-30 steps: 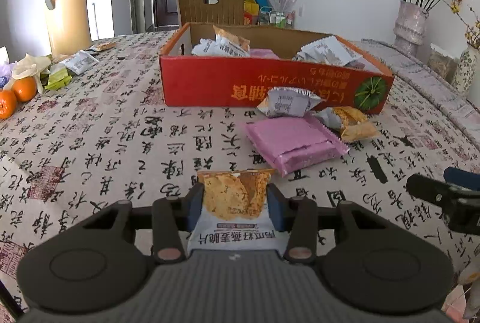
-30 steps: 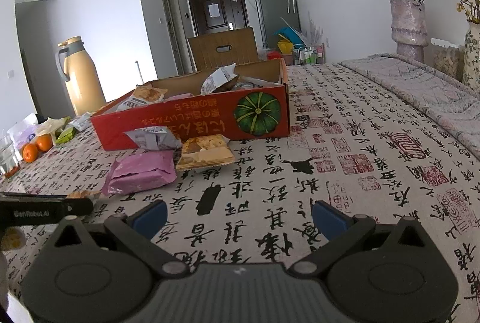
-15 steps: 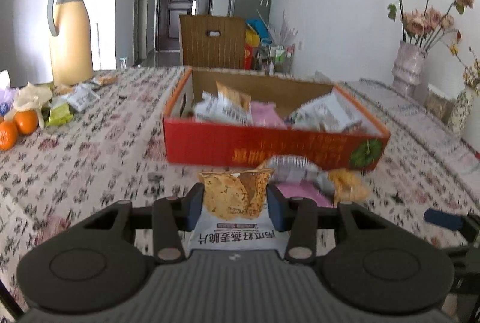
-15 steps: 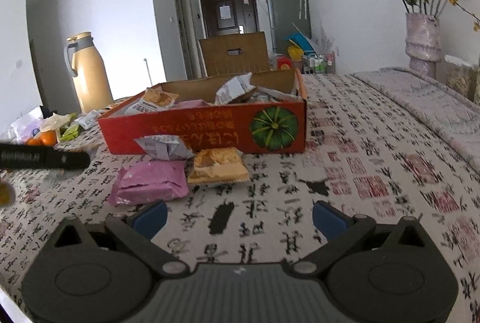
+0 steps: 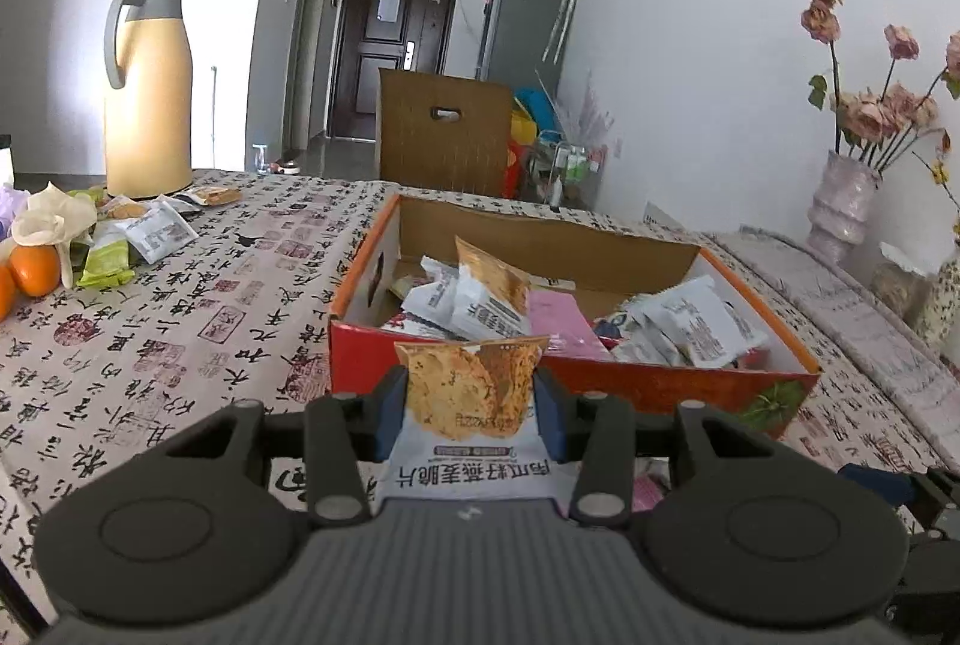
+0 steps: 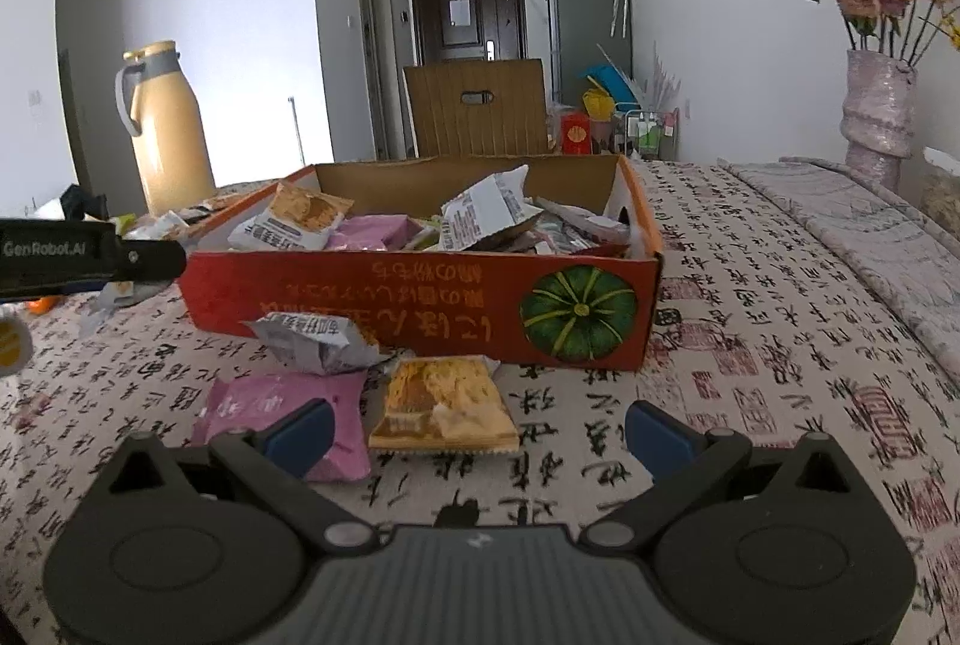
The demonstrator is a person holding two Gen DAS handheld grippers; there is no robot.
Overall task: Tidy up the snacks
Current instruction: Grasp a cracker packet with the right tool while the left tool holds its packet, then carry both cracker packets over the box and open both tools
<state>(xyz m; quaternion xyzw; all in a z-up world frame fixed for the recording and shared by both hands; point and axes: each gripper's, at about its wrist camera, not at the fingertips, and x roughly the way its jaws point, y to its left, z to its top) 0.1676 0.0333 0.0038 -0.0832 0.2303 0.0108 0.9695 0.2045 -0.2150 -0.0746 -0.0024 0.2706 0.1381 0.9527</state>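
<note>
Above the near wall of the box (image 5: pixel 600 384), a packet (image 5: pixel 471 396) is held in the left gripper (image 5: pixel 471 405) and is best carried farther over the pile before release, while the right gripper (image 6: pixel 477 432) is kept wide and empty near the loose snacks (image 6: pixel 444 402).

The surface (image 6: pixel 750 345) wears a cream cloth printed with black calligraphy and red seals. The cardboard box (image 6: pixel 420 297) is red outside with yellow lettering and a green pumpkin, plain brown inside. A pink packet (image 6: pixel 264 405) lies beside an orange-and-tan cracker packet (image 6: pixel 444 399). The thermos (image 5: pixel 147 87) is yellow with a grey handle.
</note>
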